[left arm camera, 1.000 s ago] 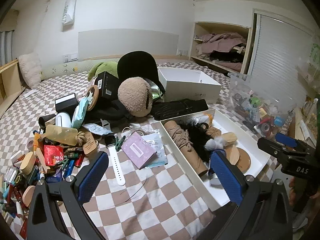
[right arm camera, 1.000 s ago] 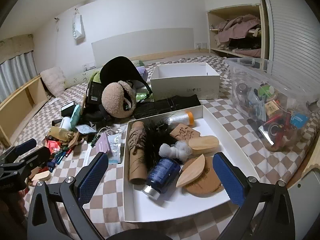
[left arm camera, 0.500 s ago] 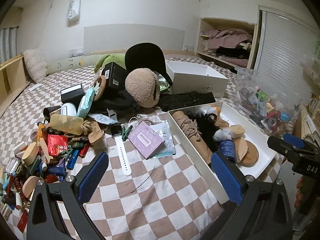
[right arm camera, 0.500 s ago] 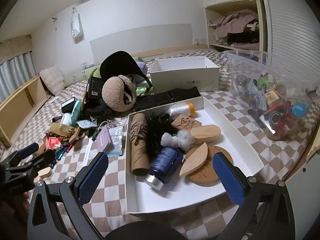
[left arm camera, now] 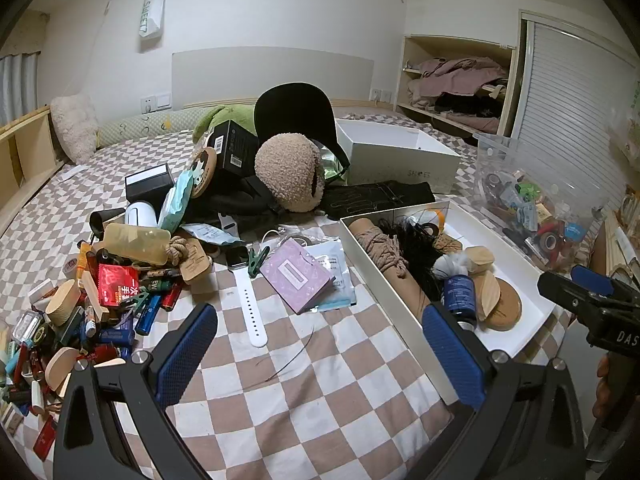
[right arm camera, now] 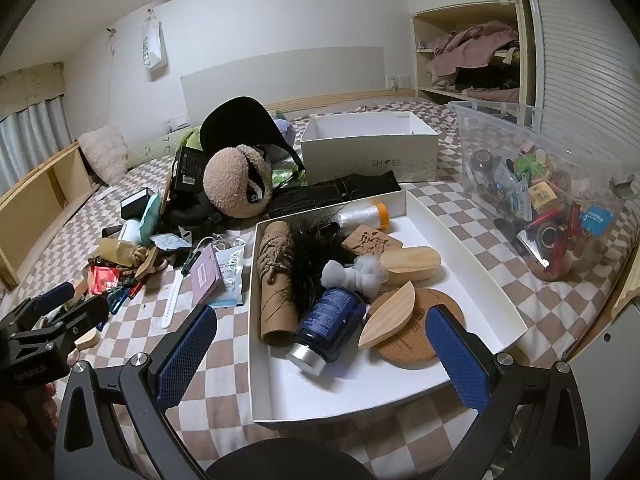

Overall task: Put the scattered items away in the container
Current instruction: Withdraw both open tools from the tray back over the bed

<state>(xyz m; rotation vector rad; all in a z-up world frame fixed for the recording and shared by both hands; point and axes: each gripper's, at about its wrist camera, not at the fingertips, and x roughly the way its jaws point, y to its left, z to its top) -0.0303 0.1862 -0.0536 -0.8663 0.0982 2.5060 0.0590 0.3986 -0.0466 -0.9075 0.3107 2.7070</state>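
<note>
- Blue-padded, my left fingers (left arm camera: 316, 354) stand wide apart and empty above the brown-and-white checkered bed cover (left arm camera: 340, 408); my right fingers (right arm camera: 320, 354) are equally apart and empty over the shallow white cardboard tray (right arm camera: 486, 280).
- That tray sits on the bed to my right, already holding a blue bottle (right arm camera: 328, 324), a brown cardboard tube wound with rope (right arm camera: 276, 276) and wooden pieces.
- Scattered items lie left of it: a white watch strap (left arm camera: 250, 304), a purple card packet (left arm camera: 296, 276), then a dense heap of small things (left arm camera: 108, 292).
- I judge the strap the easiest next pick: lower the left fingers across its width, clamp near the watch face, keeping clear of the packet just beside it.
</note>
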